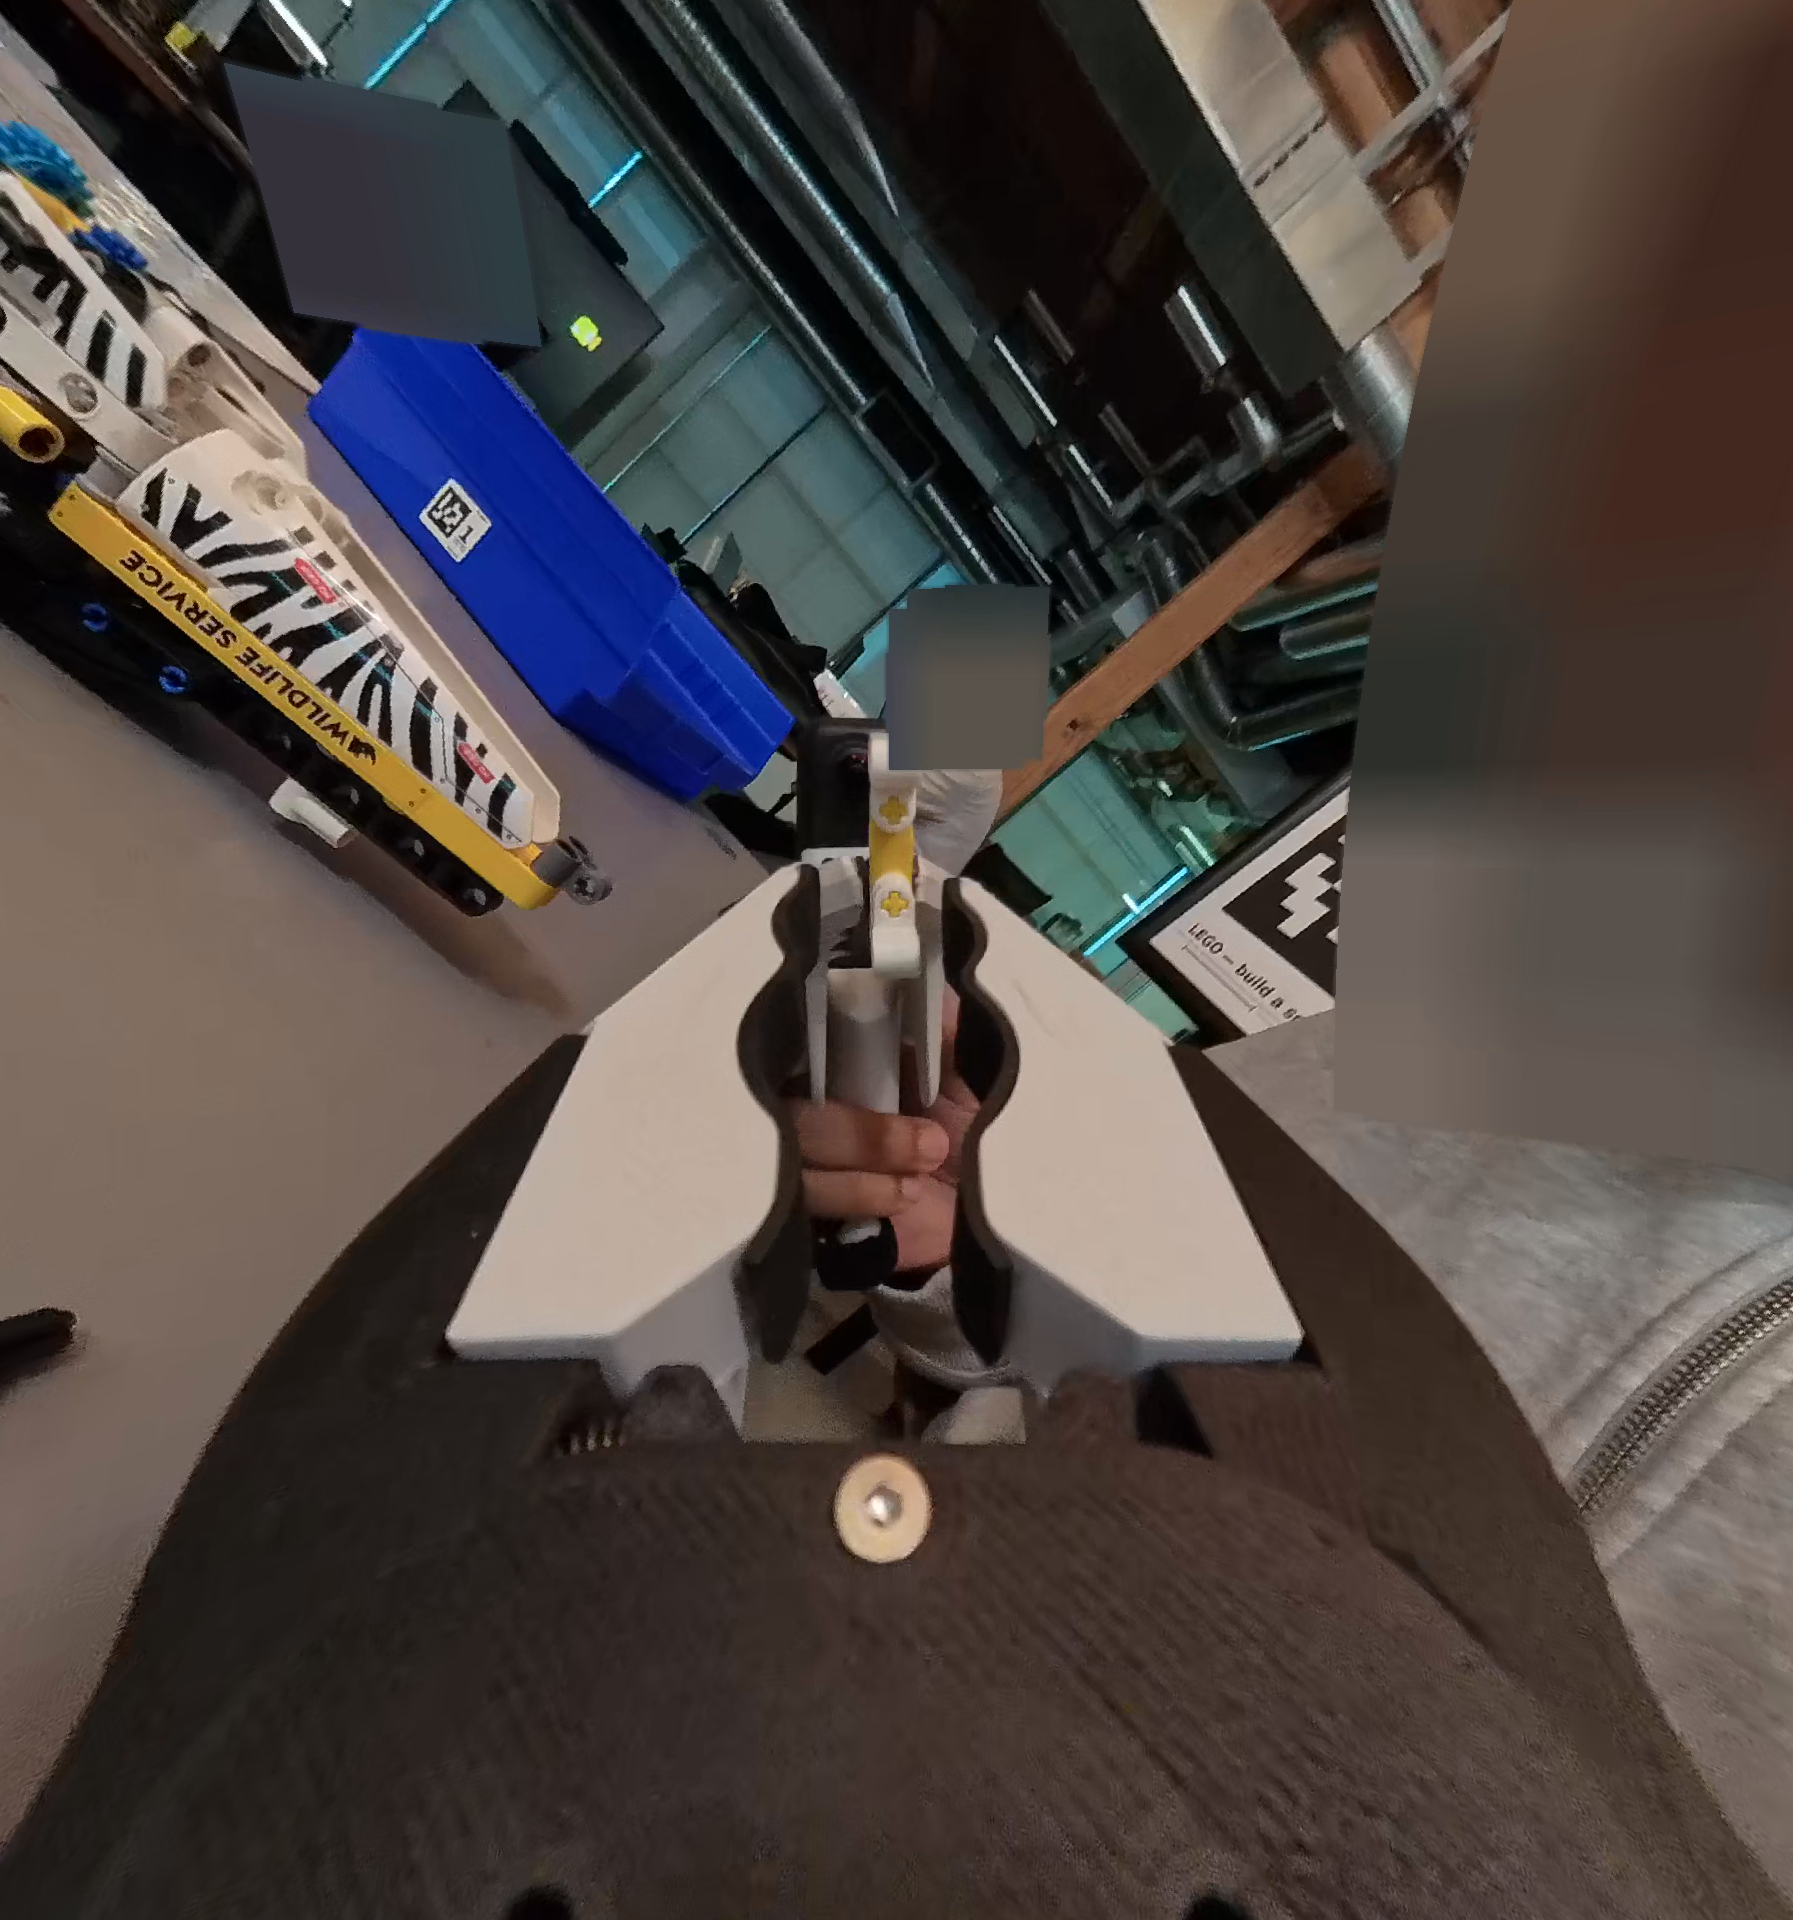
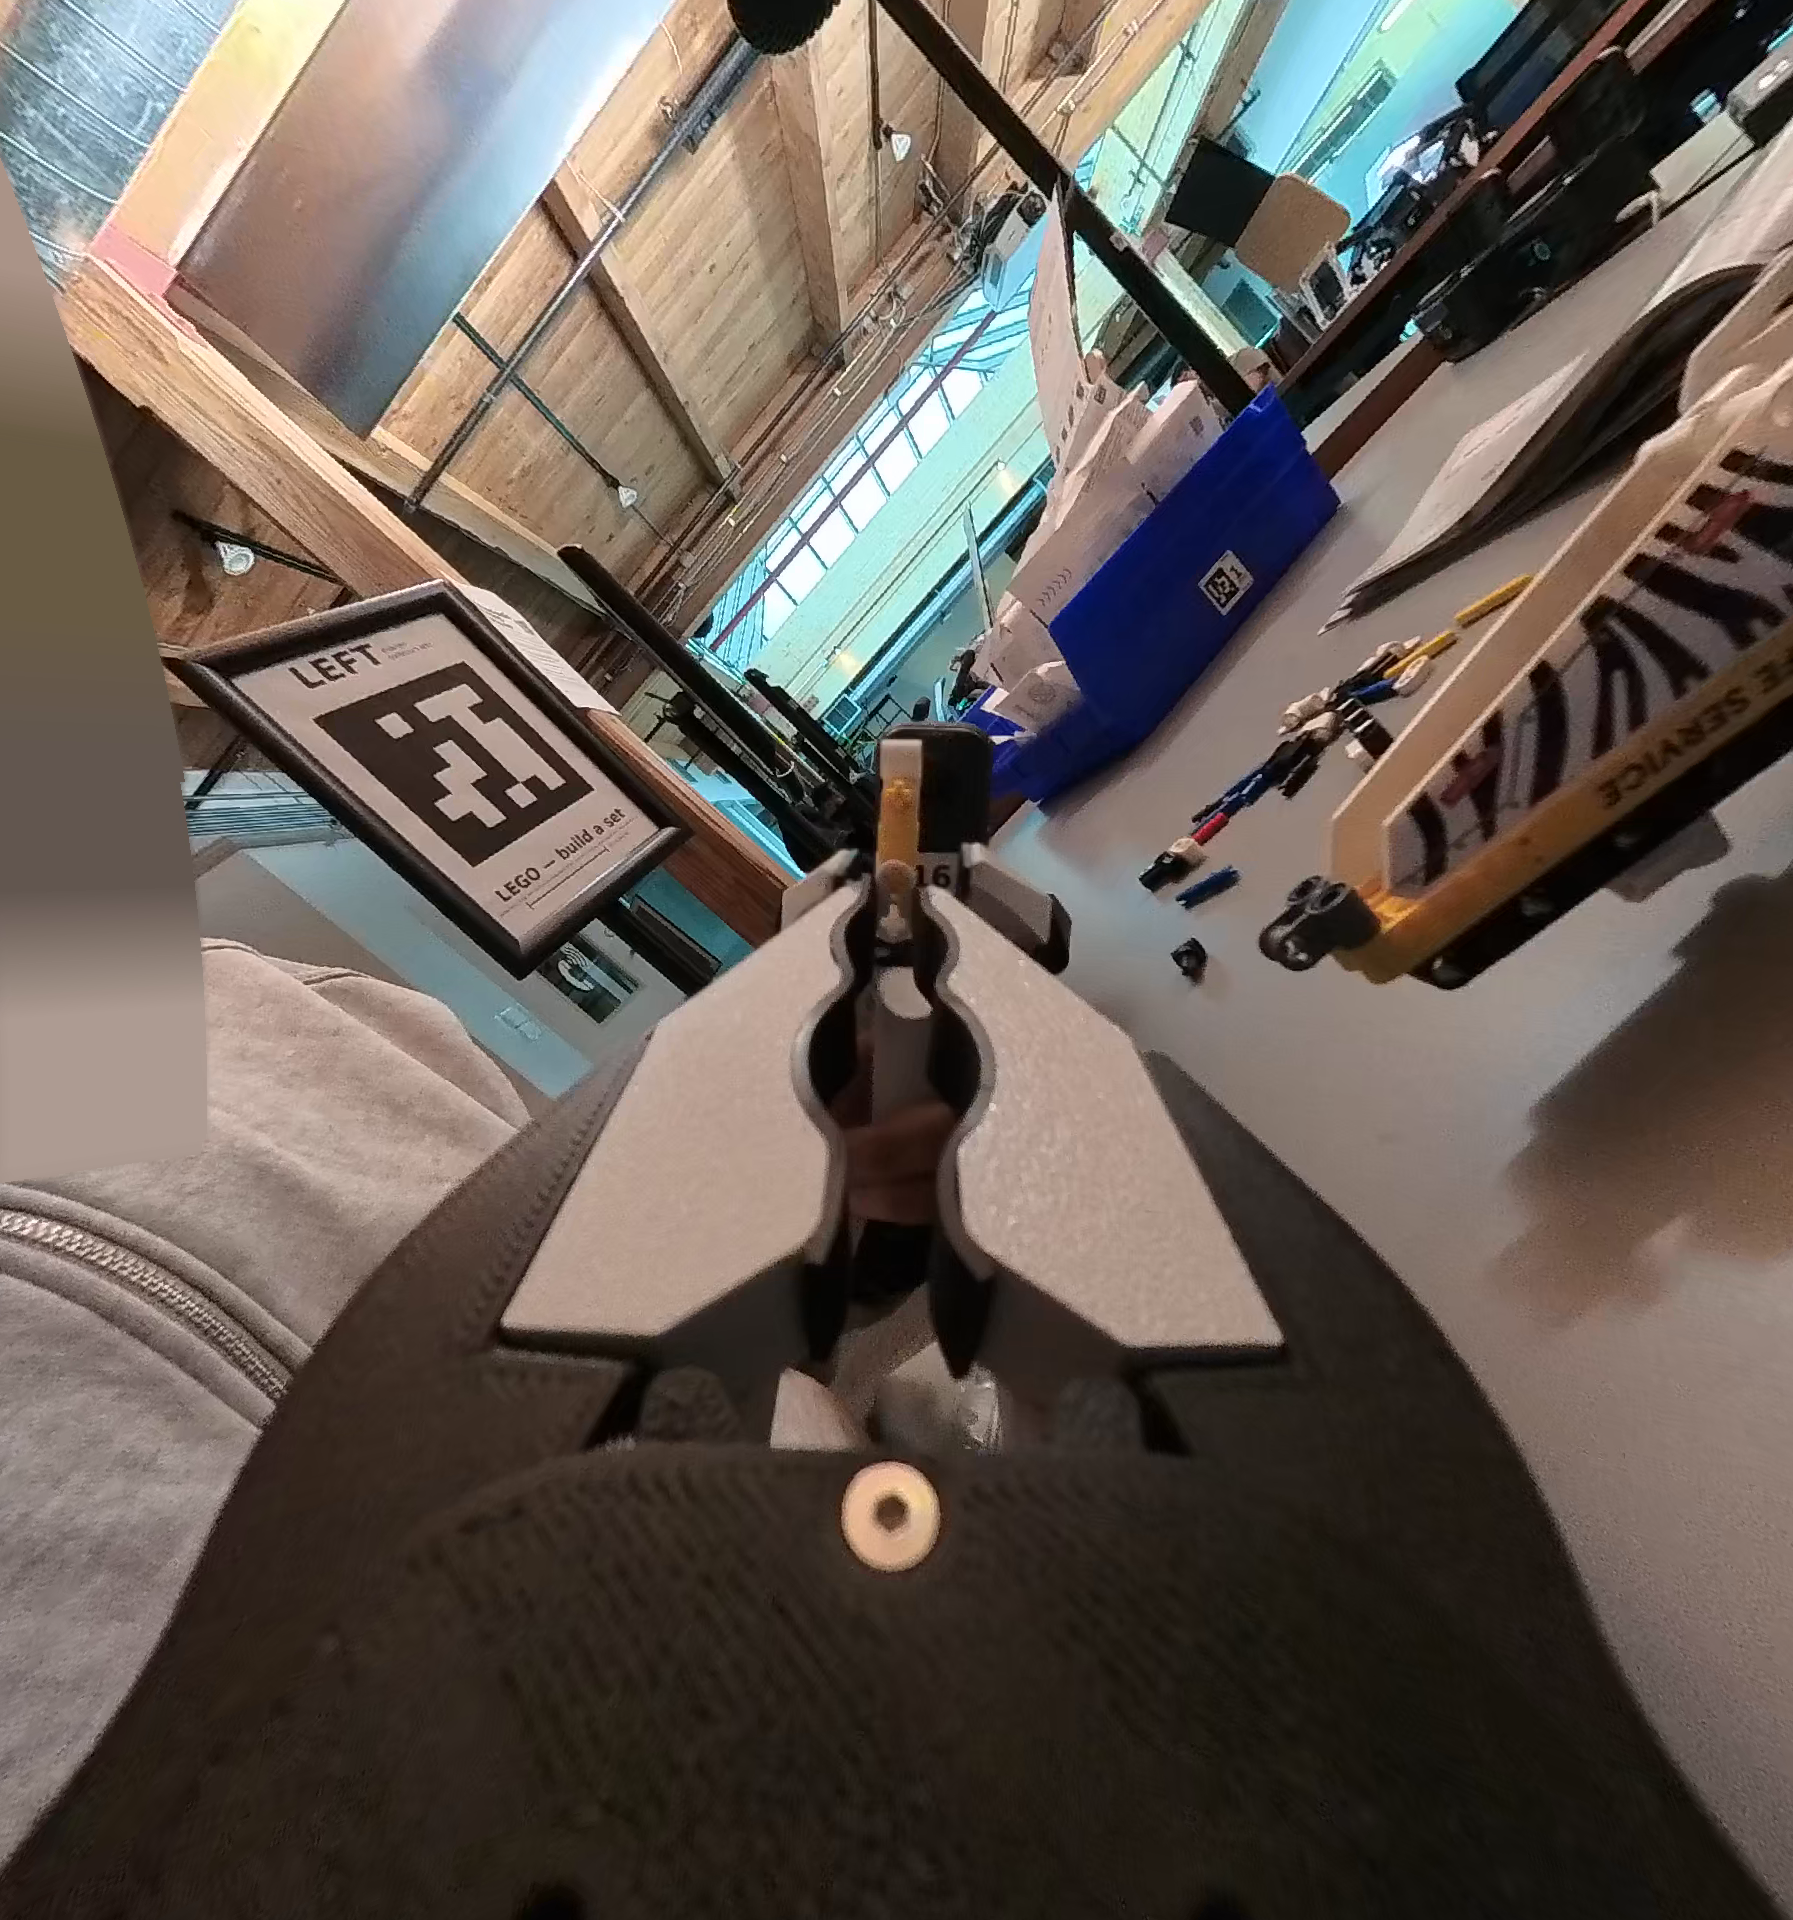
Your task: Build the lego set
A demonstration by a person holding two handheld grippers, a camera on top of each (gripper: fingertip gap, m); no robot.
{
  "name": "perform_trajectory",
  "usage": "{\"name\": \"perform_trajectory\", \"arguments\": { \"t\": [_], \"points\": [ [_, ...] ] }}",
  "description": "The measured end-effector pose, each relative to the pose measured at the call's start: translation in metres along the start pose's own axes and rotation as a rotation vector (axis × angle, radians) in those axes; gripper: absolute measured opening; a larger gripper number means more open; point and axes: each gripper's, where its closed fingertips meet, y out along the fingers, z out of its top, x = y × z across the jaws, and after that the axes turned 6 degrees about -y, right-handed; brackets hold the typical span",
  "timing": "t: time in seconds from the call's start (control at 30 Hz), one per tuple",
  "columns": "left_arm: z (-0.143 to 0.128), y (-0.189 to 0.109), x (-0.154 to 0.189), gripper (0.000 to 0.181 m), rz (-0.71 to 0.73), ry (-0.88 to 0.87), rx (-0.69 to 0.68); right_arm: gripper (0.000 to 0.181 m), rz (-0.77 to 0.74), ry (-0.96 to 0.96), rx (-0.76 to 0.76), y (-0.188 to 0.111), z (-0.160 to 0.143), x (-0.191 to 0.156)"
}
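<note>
L gripper: fingers nearly together, tips pinching the lower end of a small white-and-yellow lego piece held up in the air.
R gripper: fingers narrow too, tips around the same piece, seen edge-on; can't tell for sure if it grips or just touches.
Facing: the 2 grippers point at each other, each showing beyond the piece in the other's cam.
Person: grey zip hoodie at frame edge, hand behind the tips.
Lego model: zebra-stripe white panels, yellow side beam, black base; on grey table, L side of L cam.
Loose parts: small black, blue, red, yellow bits scattered on table beside model.
Blue bin: farther back on table, w/ white packets.
Framed sign: black-white marker, standing well apart from the model.
</note>
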Motion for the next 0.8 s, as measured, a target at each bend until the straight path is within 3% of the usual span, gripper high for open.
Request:
{"name": "perform_trajectory", "arguments": {
  "t": [0.03,0.1,0.8],
  "points": [
    [-0.0009,0.0002,0.0,0.018,0.003,0.009,-0.008,0.003,0.002,0.0,0.0,0.0002,-0.0001,-0.0003],
    [-0.0002,-0.0009,0.0026,0.005,-0.015,0.009,-0.003,0.004,0.003,-0.001,-0.003,0.0012,-0.0014,-0.0007],
    [-0.0048,-0.0038,-0.0009,0.005,-0.016,-0.075,-0.059,0.004,-0.001,0.01,-0.075,0.0008,-0.0088,0.001]
  ]
}}
